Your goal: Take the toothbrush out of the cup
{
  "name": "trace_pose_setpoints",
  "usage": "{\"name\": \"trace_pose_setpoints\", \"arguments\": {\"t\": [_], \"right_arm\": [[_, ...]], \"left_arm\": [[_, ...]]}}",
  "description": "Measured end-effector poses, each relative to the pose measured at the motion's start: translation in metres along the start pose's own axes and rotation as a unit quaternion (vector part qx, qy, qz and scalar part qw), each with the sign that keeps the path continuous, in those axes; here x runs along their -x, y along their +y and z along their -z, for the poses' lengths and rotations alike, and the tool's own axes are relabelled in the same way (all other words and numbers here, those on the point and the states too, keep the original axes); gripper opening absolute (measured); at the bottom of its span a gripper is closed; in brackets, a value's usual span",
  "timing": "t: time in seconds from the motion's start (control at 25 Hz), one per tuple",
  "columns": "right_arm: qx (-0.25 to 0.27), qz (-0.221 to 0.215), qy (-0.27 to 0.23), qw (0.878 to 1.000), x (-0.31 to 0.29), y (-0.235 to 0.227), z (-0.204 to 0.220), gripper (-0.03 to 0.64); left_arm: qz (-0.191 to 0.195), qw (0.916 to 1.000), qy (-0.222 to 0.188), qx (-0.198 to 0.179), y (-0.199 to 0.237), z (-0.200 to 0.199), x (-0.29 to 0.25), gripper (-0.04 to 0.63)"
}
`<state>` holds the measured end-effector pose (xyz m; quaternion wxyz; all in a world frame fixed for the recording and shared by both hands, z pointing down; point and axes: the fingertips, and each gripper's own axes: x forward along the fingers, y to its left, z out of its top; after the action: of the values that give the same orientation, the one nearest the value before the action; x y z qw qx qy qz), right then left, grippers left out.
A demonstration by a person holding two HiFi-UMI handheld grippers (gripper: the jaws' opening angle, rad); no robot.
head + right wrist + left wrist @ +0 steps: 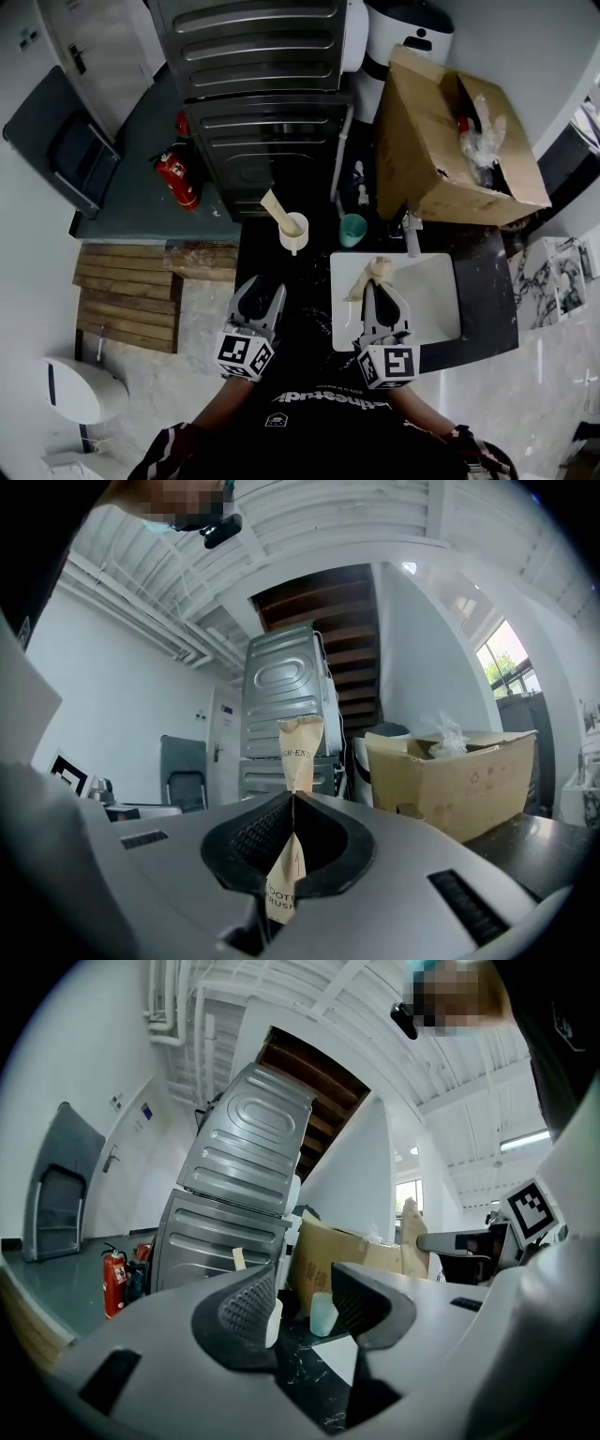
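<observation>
A white cup (293,232) stands on the dark counter with a tan paper-wrapped toothbrush (276,205) leaning out of it to the left. A teal cup (352,230) stands just right of it. My left gripper (262,289) is open and empty, below the white cup and apart from it. In the left gripper view the white cup (273,1322) and teal cup (323,1313) show beyond the spread jaws of that gripper (305,1299). My right gripper (376,287) is shut on another paper-sleeved toothbrush (298,747), held over the sink; the sleeve sticks up past the closed pads.
A white sink (433,302) is set in the counter at right, with a faucet (411,232) behind it. An open cardboard box (459,141) stands at the back right. A grey metal appliance (267,94) rises behind the cups. A red fire extinguisher (176,178) and wooden slats (127,295) lie on the floor at left.
</observation>
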<state>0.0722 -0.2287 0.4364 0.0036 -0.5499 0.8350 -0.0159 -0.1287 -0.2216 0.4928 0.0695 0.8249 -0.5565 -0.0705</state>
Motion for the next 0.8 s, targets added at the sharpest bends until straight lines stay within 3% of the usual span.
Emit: {"name": "trace_pose_setpoints", "arguments": {"t": [0.4, 0.8], "right_arm": [[-0.002, 0.002, -0.004, 1.0, 0.002, -0.002, -0.001, 0.04], [-0.002, 0.016, 0.006, 1.0, 0.007, -0.011, 0.004, 0.04]], "left_arm": [[-0.02, 0.9997, 0.012, 0.007, 0.028, 0.023, -0.026, 0.183], [-0.051, 0.998, 0.028, 0.026, 0.085, 0.061, -0.103, 0.183]]}}
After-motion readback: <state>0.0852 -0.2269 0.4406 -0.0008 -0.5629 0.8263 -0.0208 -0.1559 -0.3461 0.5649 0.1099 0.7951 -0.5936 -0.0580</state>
